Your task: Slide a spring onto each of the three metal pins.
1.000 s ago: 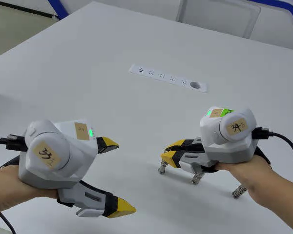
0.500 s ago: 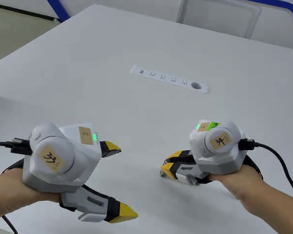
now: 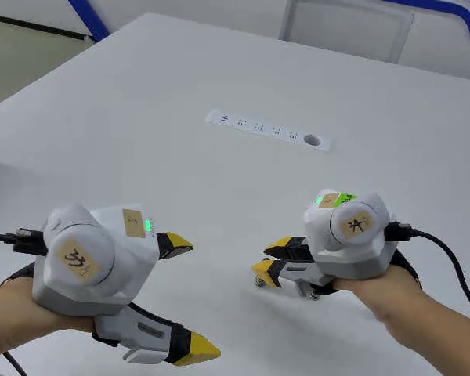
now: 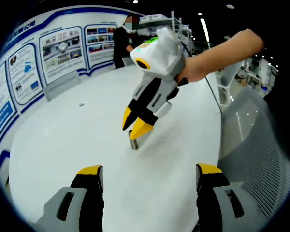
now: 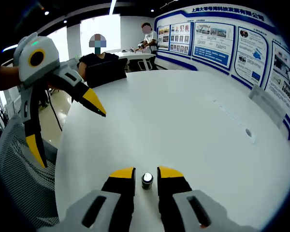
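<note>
A short metal pin with a spring [image 5: 147, 180] stands upright on the white table [image 3: 141, 117], in the narrow gap between my right gripper's [image 5: 147, 173] jaws; neither jaw touches it. In the left gripper view that pin [image 4: 133, 143] sits just under the right gripper's [image 4: 134, 123] yellow tips. In the head view the right gripper [image 3: 271, 258] points left, with one pin foot [image 3: 258, 280] below its tips and another spring [image 3: 312, 294] under its body. My left gripper [image 3: 188, 296] is held wide open at the lower left with nothing between its jaws [image 4: 150, 169], well apart from the pins.
A white power strip [image 3: 266, 130] lies flush in the table's middle. A chair back [image 3: 348, 27] stands at the far edge and a mesh chair [image 4: 261, 159] by the near edge. People are in the background [image 5: 99, 63]. The right gripper's cable [image 3: 446, 258] trails right.
My right gripper has come a little left and nearer, covering the pins that showed beside it. The left gripper has hardly moved. The head camera has shifted slightly.
</note>
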Tool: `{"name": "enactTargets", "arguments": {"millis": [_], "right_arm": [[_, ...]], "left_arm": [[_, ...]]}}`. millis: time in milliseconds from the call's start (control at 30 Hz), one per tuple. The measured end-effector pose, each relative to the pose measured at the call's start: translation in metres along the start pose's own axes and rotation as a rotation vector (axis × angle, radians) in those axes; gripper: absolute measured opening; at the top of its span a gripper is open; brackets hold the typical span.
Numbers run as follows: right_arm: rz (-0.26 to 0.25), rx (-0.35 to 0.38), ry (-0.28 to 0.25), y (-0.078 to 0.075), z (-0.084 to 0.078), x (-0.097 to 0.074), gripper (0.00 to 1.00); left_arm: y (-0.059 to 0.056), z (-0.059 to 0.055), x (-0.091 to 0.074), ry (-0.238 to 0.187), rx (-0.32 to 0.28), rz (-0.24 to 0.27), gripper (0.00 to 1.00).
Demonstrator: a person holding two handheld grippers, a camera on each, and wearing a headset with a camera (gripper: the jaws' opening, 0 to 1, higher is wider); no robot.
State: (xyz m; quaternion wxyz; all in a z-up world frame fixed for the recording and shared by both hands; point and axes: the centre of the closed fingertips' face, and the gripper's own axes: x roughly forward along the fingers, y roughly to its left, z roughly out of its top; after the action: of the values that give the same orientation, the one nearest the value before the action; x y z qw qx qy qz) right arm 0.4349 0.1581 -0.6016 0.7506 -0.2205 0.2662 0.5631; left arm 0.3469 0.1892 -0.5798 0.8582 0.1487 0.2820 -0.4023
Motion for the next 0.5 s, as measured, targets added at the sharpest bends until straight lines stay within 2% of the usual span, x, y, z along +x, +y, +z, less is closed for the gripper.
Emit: {"name": "enactTargets", "arguments": {"millis": [67, 200, 400, 500], "right_arm": [[-0.017, -0.017, -0.018, -0.007, 0.006, -0.009, 0.19], [-0.017, 0.012, -0.05, -0.015, 0.012, -0.03, 0.2], [-0.05, 0.007, -0.04, -0.028, 0.001, -0.065, 0.22], [-0.057, -0.009, -0.033, -0.031, -0.004, -0.083, 0.22]], "left_arm": [[0.001, 0.003, 0.0, -0.015, -0.016, 0.0, 0.8], [0.002, 0.007, 0.001, -0.018, -0.009, 0.002, 0.8], [0.003, 0.022, 0.003, -0.043, 0.01, -0.01, 0.8], [0.005, 0.029, 0.004, -0.039, 0.04, -0.022, 0.81]]}}
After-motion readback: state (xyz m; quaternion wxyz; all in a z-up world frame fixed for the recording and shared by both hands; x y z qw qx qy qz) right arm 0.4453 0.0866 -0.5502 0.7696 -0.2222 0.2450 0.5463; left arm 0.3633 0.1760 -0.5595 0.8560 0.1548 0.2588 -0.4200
